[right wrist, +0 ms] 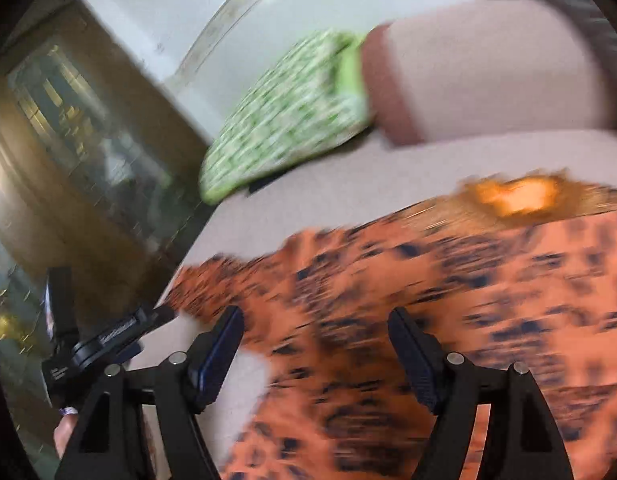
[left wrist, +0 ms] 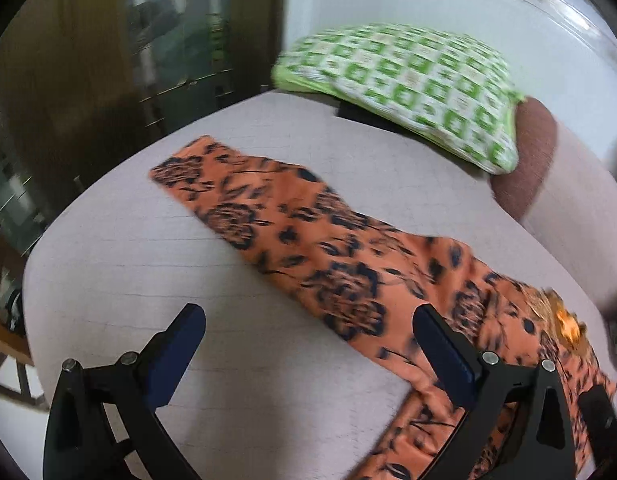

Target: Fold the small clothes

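An orange garment [left wrist: 308, 240] printed with dark flowers is spread across the pale cushion [left wrist: 188, 280] of a sofa seat. One long sleeve-like part is stretched flat toward the cushion's far left corner, while the wider body is bunched toward its near right edge, where a golden trim [left wrist: 564, 320] is seen.

The left gripper [left wrist: 308, 344] is held above the cushion's near edge with its jaws wide apart and nothing between them; its right finger is seen against the cloth.

The right gripper [right wrist: 316, 344] is likewise held with jaws apart and nothing clamped, over the garment's [right wrist: 428, 300] body. This view is blurred, so contact with the fabric cannot be told.

A green checked pillow [left wrist: 412, 88] is propped at the cushion's far edge, against a brown-sided armrest [left wrist: 528, 160].
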